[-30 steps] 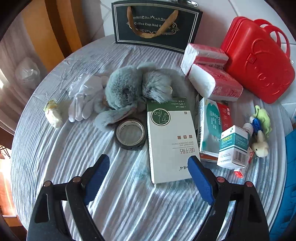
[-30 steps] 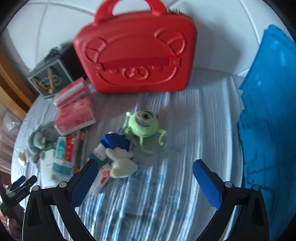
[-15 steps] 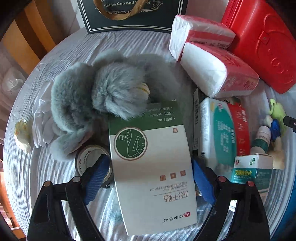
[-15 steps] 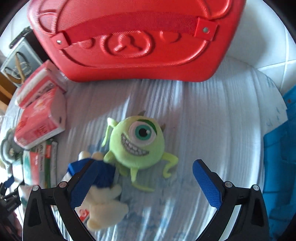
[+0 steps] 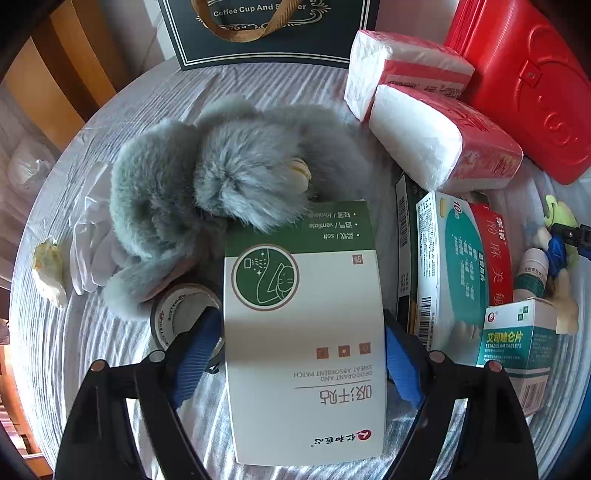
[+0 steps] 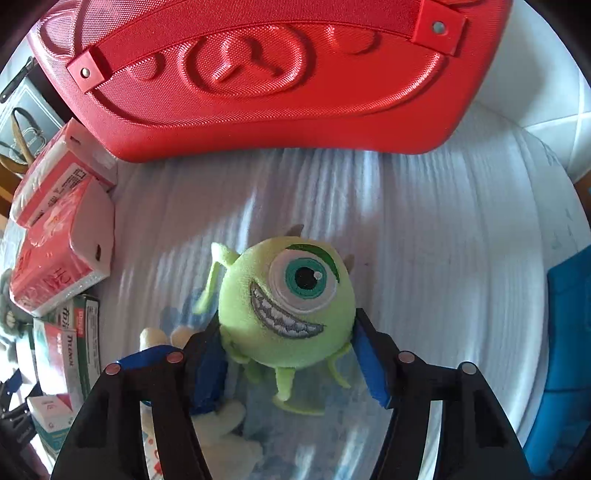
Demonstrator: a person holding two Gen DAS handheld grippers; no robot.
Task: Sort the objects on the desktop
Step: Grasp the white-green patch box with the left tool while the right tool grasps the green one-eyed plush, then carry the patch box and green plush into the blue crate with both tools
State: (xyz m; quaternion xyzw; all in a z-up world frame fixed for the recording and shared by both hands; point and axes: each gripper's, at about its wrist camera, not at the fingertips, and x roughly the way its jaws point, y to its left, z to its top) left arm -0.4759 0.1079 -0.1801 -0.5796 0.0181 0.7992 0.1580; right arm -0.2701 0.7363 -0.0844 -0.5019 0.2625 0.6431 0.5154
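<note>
The left tongs (image 5: 297, 349) point steeply down over the bench (image 5: 55, 350), with the white-and-green box (image 5: 303, 332) between their blue pads (image 5: 194, 352). The jaws have just been closing on this box; both pads lie at its long edges, but whether they press on it cannot be told. The box lies flat on the cloth, its far end under the grey plush toy (image 5: 221, 184). A roll of tape (image 5: 181, 314) sits just left of the box, touching the left pad. White gloves (image 5: 88, 251) lie left of the plush toy. To the right of the box lies a medicine carton (image 5: 458, 273), with a smaller tablet box (image 5: 521, 343) in front of it. Two tissue packs (image 5: 436, 147) lie beyond these, next to the red case (image 5: 535, 92). A dark gift bag (image 5: 266, 33) stands at the far edge of the bench. The right tongs (image 6: 290, 365) have just been closing around the green one-eyed toy (image 6: 284, 302); both pads now touch its round body and clamp it. The toy rests on the cloth in front of the red case (image 6: 258, 74). A small white-and-blue toy (image 6: 221, 424) lies just left of it, partly under the left finger.
</note>
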